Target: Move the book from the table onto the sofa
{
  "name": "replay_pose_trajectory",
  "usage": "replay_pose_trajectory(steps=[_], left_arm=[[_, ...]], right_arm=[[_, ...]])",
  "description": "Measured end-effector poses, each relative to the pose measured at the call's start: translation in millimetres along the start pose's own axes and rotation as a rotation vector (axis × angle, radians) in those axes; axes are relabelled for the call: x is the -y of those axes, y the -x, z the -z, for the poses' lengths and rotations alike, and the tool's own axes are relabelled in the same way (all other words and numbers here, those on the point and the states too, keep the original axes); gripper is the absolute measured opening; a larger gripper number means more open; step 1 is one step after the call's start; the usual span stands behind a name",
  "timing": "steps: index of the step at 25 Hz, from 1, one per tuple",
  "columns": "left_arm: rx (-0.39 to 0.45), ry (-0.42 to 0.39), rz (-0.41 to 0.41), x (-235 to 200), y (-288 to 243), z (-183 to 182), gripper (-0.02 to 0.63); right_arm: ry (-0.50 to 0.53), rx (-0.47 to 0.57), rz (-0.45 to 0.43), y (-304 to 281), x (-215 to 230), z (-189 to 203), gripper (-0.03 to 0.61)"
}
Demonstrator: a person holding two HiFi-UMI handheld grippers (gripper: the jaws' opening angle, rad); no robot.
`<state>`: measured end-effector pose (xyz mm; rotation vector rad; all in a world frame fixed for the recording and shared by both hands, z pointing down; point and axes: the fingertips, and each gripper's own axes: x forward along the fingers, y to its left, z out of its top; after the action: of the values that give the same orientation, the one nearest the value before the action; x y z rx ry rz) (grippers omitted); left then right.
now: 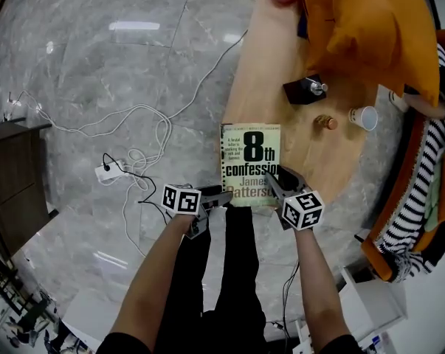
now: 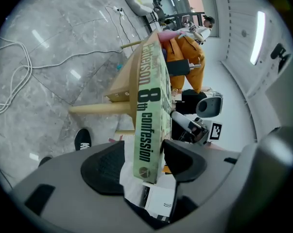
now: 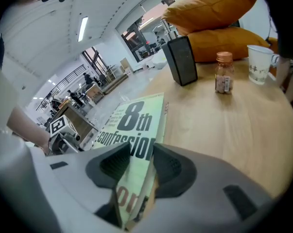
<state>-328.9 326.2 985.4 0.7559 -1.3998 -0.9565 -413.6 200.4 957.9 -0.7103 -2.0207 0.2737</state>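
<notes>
A green paperback book (image 1: pixel 250 161) lies on the wooden table (image 1: pixel 266 87), its near end at the table's edge. My left gripper (image 1: pixel 216 196) is at its near left corner. In the left gripper view the book's spine (image 2: pixel 147 125) stands between the jaws of the open left gripper (image 2: pixel 144 157). One pad (image 2: pixel 105 166) is clear of the spine and the other is close beside it. My right gripper (image 1: pixel 280 179) holds the near right corner. In the right gripper view this gripper (image 3: pixel 141 161) is shut on the book (image 3: pixel 131 125), one pad on the cover.
Farther along the table stand a black box (image 1: pixel 305 89), a small bottle (image 1: pixel 326 122) and a paper cup (image 1: pixel 364 117). Orange cushions (image 1: pixel 377 28) lie at the table's far right end, and striped cloth (image 1: pixel 414 190) is at the right. White cables (image 1: pixel 133 146) trail over the marble floor on the left.
</notes>
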Motion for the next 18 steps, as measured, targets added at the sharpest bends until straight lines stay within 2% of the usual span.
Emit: replay_pose_trajectory(steps=[5,10,12,14,18], left_arm=[[0.019,0.060,0.077,1.6,2.4,3.2,0.253],[0.014,0.099,0.162,5.2,-4.1,2.0,0.262],[0.010,0.101,0.183,5.6,-6.7,0.0,0.255],[0.016,0.089,0.207,6.9,-6.4,-0.9,0.213],[-0.002,0.077,0.231,8.8,2.3,6.1,0.198]], right_arm=[[-0.062,0.024,-0.040,-2.0,-4.9,-0.7,0.156],[-0.038,0.000,-0.120,-9.0,-17.1,2.1,0.158],[-0.058,0.013,-0.136,-11.3,-18.3,2.0,0.161],[-0.099,0.030,-0.146,-11.5,-18.5,2.8,0.161],[-0.174,0.025,-0.183,-13.0,-24.8,7.7,0.161]])
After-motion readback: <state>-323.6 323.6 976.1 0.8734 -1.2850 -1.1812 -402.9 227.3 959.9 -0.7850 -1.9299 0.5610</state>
